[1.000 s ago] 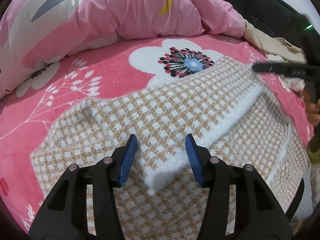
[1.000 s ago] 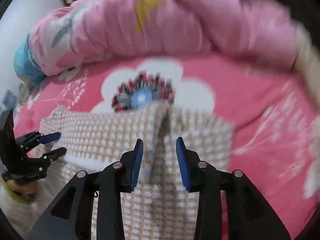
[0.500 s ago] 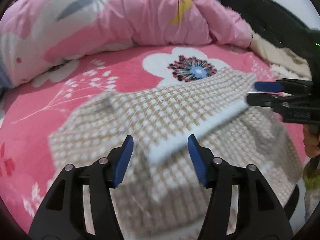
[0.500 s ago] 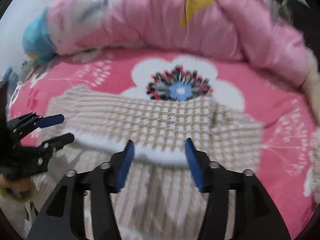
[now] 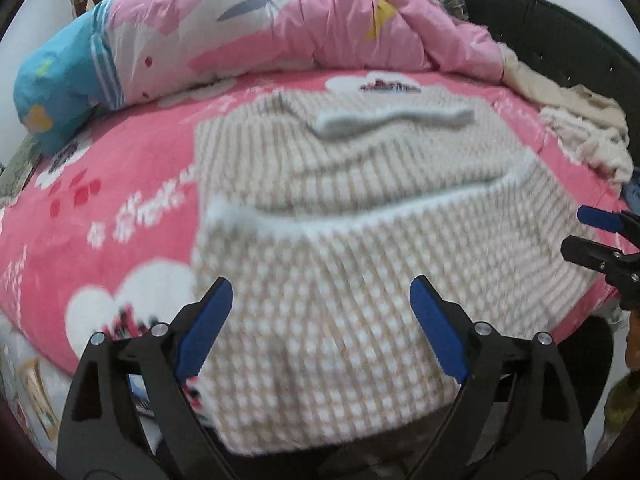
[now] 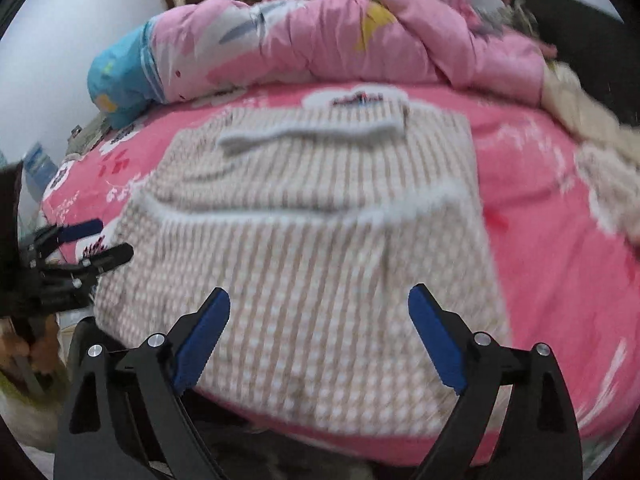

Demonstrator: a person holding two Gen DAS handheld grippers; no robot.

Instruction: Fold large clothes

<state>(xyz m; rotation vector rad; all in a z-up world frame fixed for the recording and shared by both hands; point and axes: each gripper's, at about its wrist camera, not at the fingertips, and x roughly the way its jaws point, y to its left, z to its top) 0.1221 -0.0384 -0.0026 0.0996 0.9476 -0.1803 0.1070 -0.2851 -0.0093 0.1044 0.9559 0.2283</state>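
left claw [image 5: 320, 320]: just spread wide, empty, above sweater [image 5: 340, 240] | right claw [image 6: 320, 328]: same | sweater folded on bed [image 5: 100, 200]

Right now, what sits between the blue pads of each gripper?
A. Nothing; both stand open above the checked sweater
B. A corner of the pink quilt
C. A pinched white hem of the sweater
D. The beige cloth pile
A: the left gripper and the right gripper both show wide-spread jaws that have just been opening, with the checked sweater lying flat on the bed below, ungripped.

Blurry checked sweater [image 6: 304, 240] beyond spread tongs [image 6: 320, 332]
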